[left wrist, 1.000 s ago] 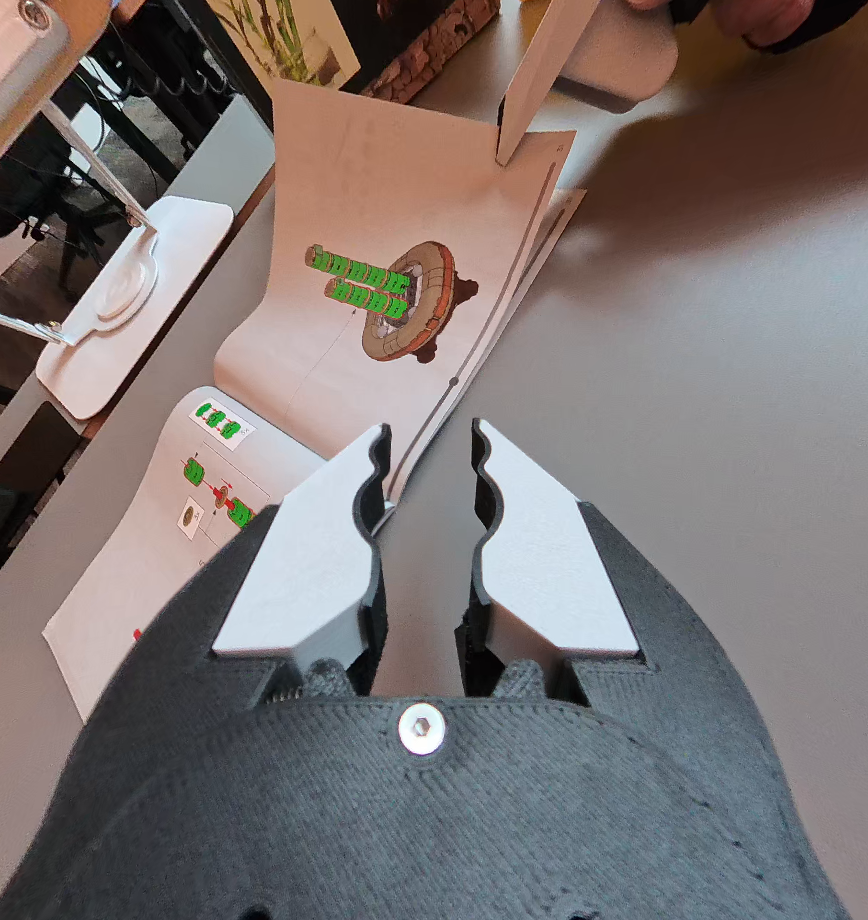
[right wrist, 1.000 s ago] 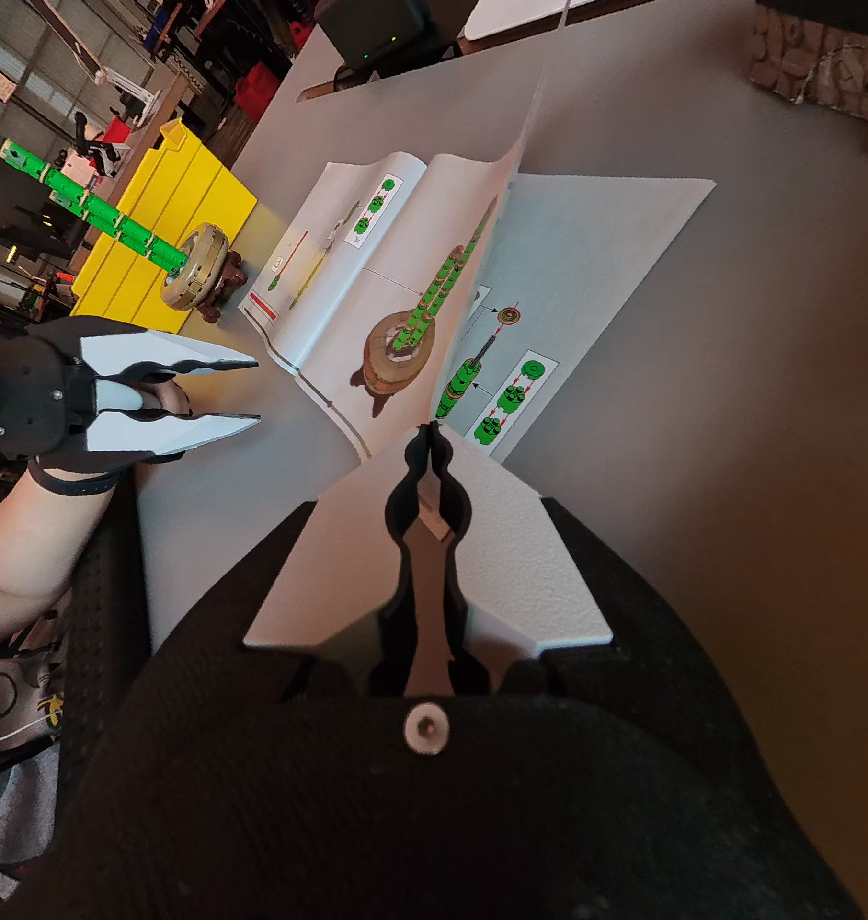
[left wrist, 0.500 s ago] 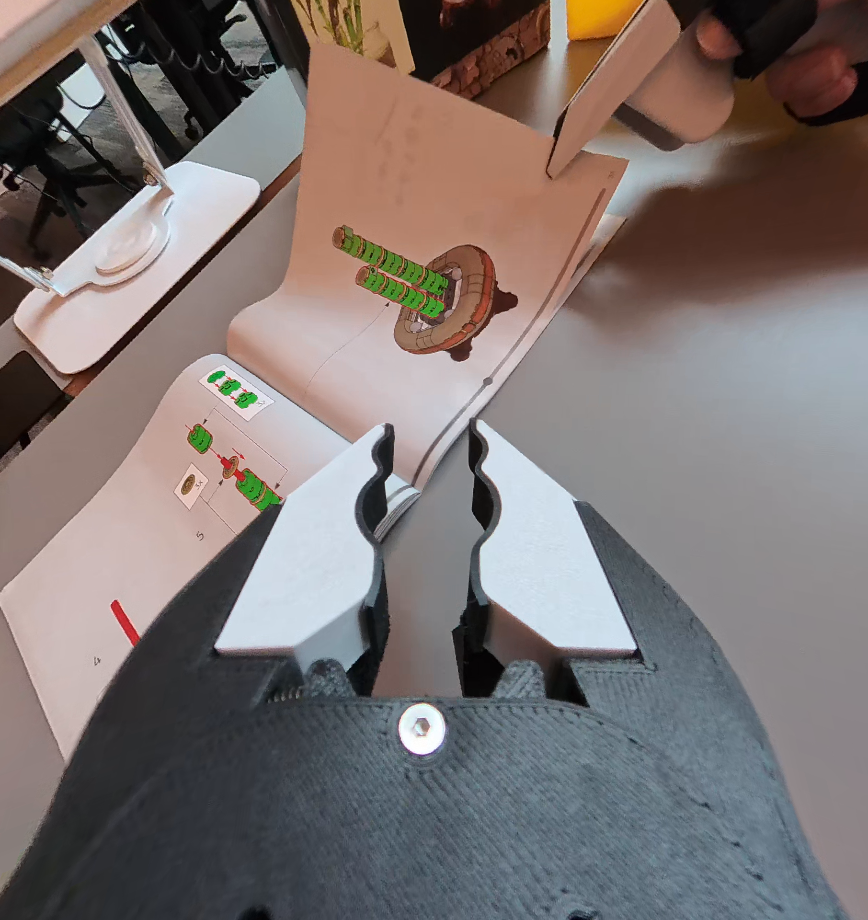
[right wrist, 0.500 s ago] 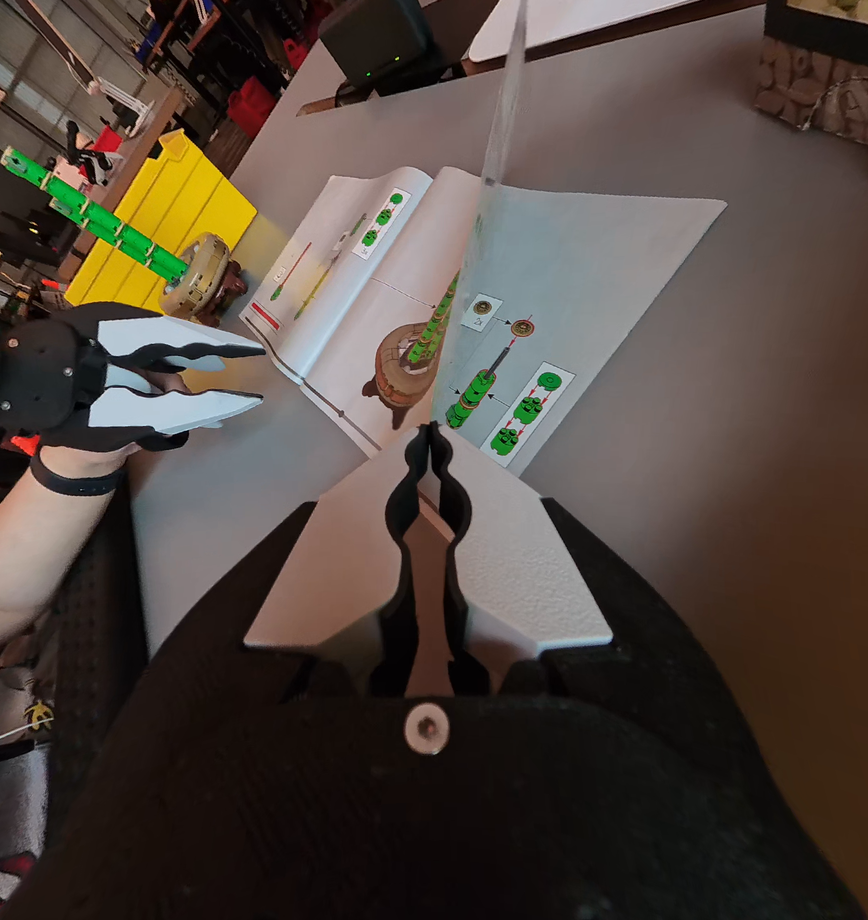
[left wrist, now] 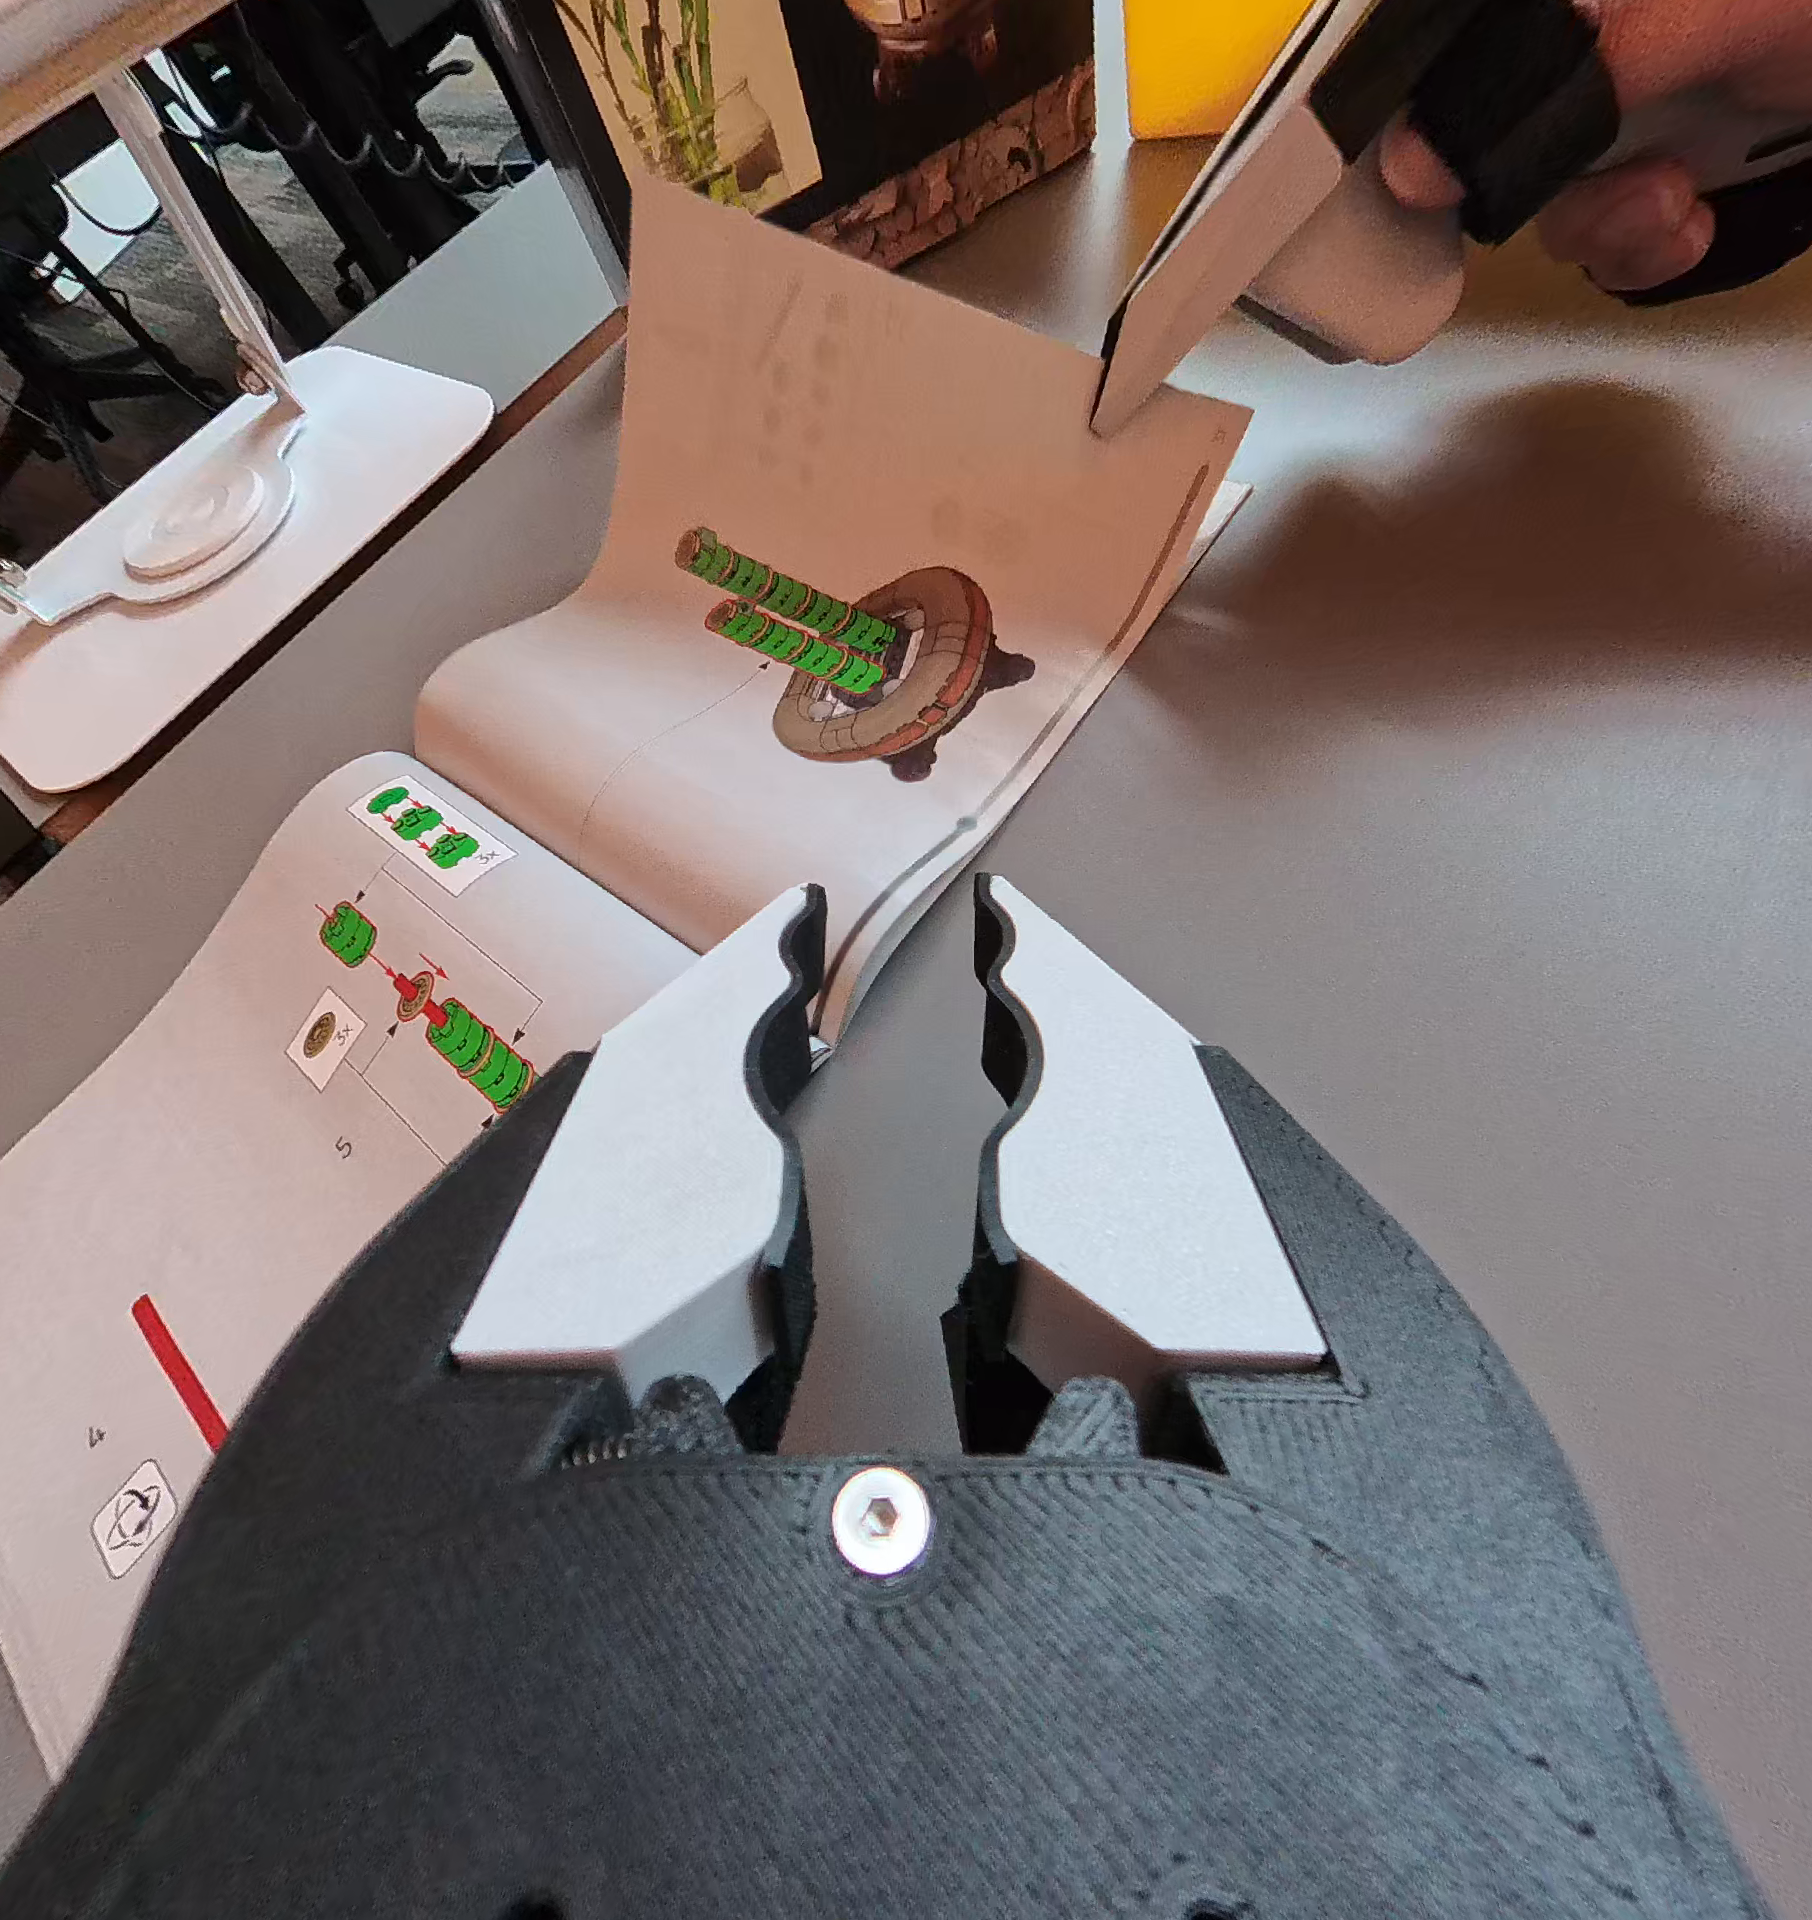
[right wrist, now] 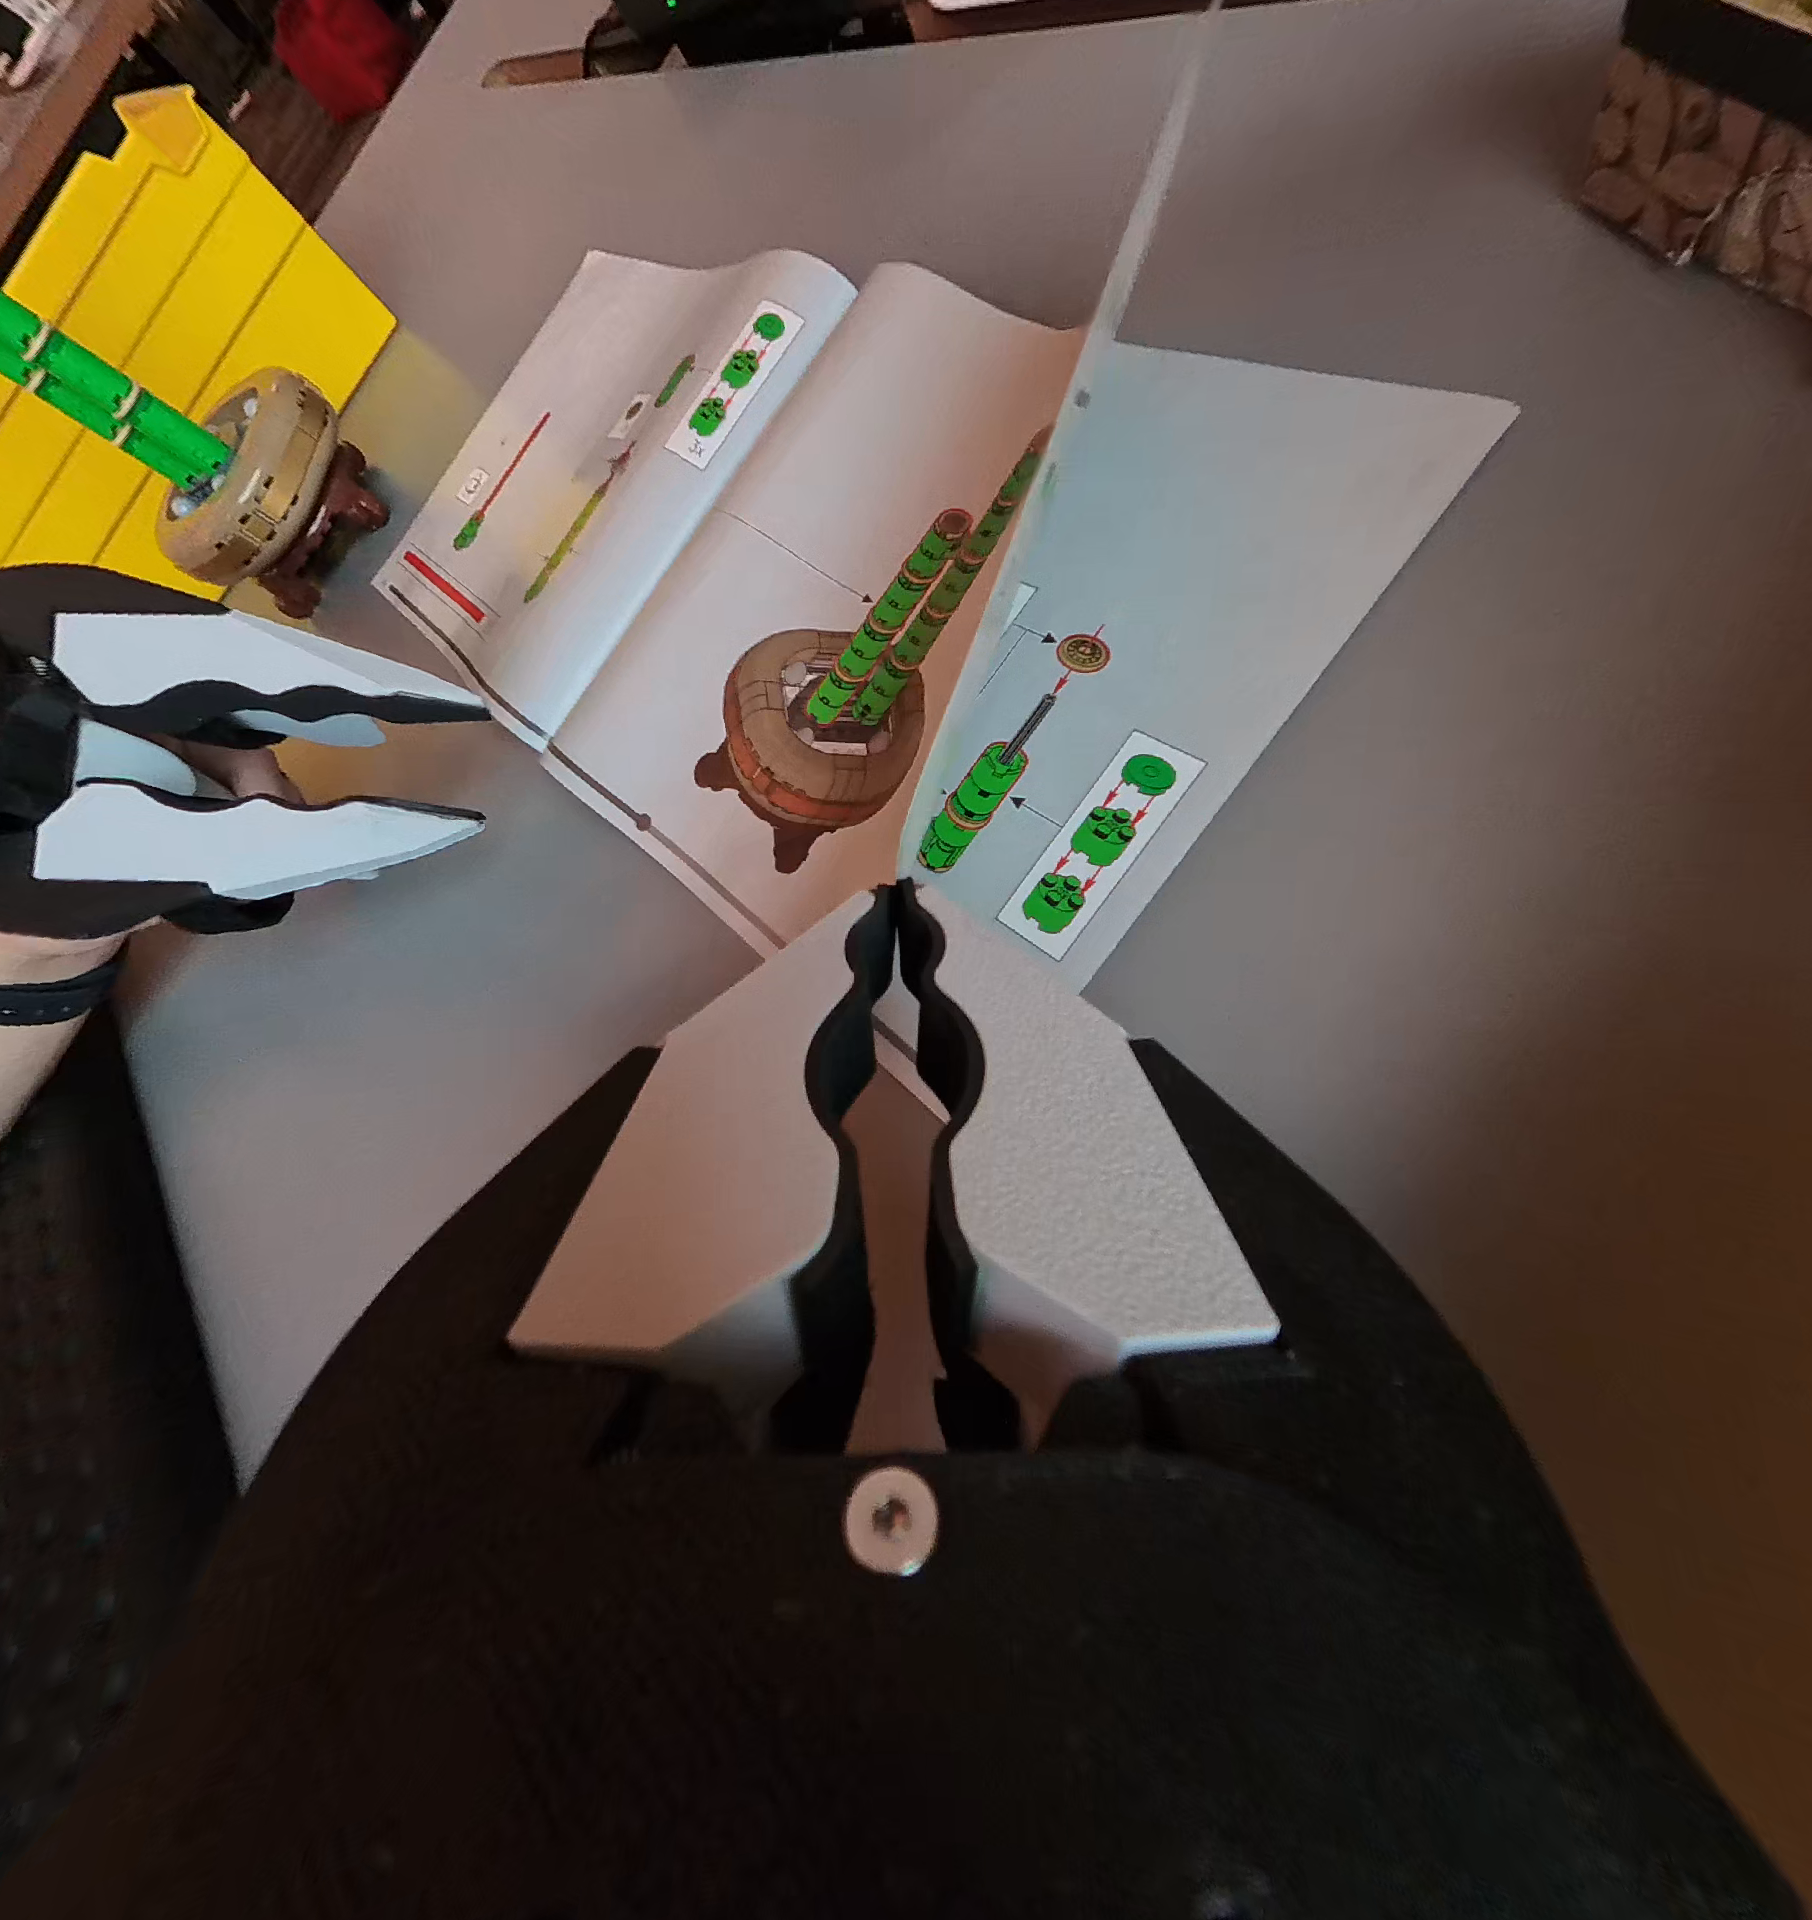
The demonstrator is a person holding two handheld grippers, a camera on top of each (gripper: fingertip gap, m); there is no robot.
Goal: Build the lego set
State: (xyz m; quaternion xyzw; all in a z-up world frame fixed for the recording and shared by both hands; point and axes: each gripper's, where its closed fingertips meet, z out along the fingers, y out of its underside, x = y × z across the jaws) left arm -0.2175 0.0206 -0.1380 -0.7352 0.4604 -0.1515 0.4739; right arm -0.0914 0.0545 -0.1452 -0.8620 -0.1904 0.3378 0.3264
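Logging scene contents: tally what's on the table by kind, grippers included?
Grippers: 2 (left gripper, right gripper)
Instruction booklet: 1
Lego bamboo model: 1
Yellow tray: 1
Lego box: 1
Total: 6

Both wide-angle views are evenly bright and bent toward the edges, with a broad soft shadow on the grey table (left wrist: 1504, 935) toward 2 o'clock in the left wrist view, warm dimness toward 4 o'clock in the right, and a motion-blurred lifted page (right wrist: 1141, 239) near 12 o'clock.
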